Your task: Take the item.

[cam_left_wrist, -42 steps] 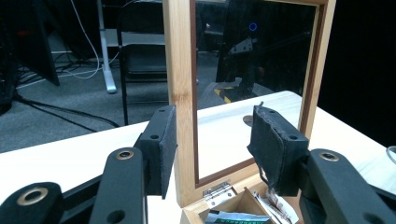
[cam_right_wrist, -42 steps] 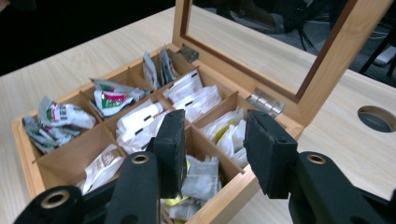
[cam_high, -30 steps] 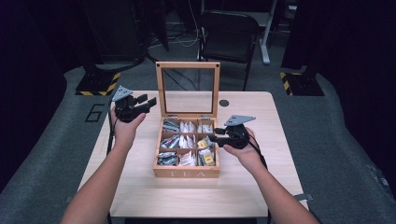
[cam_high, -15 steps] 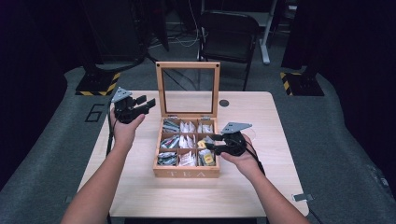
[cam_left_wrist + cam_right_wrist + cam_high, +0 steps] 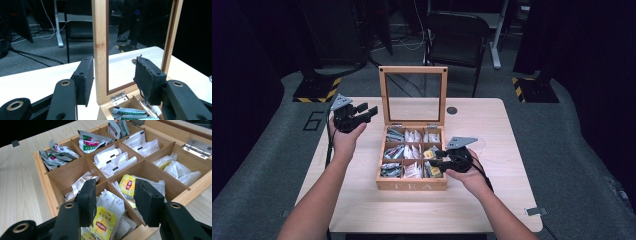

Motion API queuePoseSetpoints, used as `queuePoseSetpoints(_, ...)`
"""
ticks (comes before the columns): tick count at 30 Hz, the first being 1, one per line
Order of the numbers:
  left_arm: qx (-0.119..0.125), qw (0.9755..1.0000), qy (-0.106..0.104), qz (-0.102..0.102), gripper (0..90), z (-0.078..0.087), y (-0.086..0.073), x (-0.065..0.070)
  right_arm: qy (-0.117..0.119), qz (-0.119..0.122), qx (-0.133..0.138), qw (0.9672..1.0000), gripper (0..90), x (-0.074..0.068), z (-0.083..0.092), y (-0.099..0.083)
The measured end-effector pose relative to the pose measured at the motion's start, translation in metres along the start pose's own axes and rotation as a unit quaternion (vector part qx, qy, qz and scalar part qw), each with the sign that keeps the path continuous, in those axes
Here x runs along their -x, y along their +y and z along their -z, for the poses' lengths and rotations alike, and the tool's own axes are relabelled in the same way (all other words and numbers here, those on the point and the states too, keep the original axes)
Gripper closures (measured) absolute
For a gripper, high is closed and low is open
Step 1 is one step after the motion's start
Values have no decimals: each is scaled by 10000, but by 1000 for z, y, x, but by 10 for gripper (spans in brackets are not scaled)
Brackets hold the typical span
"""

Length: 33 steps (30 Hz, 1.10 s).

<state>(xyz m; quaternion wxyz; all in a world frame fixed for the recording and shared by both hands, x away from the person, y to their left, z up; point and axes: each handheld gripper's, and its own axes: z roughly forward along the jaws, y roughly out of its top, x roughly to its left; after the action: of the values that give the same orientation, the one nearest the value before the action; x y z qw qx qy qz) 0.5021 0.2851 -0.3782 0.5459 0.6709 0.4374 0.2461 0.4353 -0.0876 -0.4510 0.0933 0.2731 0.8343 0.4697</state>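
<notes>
Since a second ago the right gripper has sunk toward the tea box, its jaws opening a little, while the left gripper has kept its place. The left gripper stands open just left of the box's upright glass lid, gripping nothing. In the box's nine compartments lie tea bags: green-printed at left, white in the middle, yellow-tagged bags at right. The right gripper's open jaws straddle those.
</notes>
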Motion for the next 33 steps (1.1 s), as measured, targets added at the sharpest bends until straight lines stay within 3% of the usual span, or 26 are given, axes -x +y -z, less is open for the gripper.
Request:
queuePoseSetpoints(12,-11,10000,1,12,495,0,-2,-1,77,23,-82,9999,521,-1,-13,-5)
queuePoseSetpoints(20,-14,10000,5,30,495,0,-2,-1,204,-45,-40,9998,573,-1,-12,-6)
queuePoseSetpoints(33,-18,10000,18,23,493,0,-2,-1,456,-307,-173,9983,828,1,-4,-5)
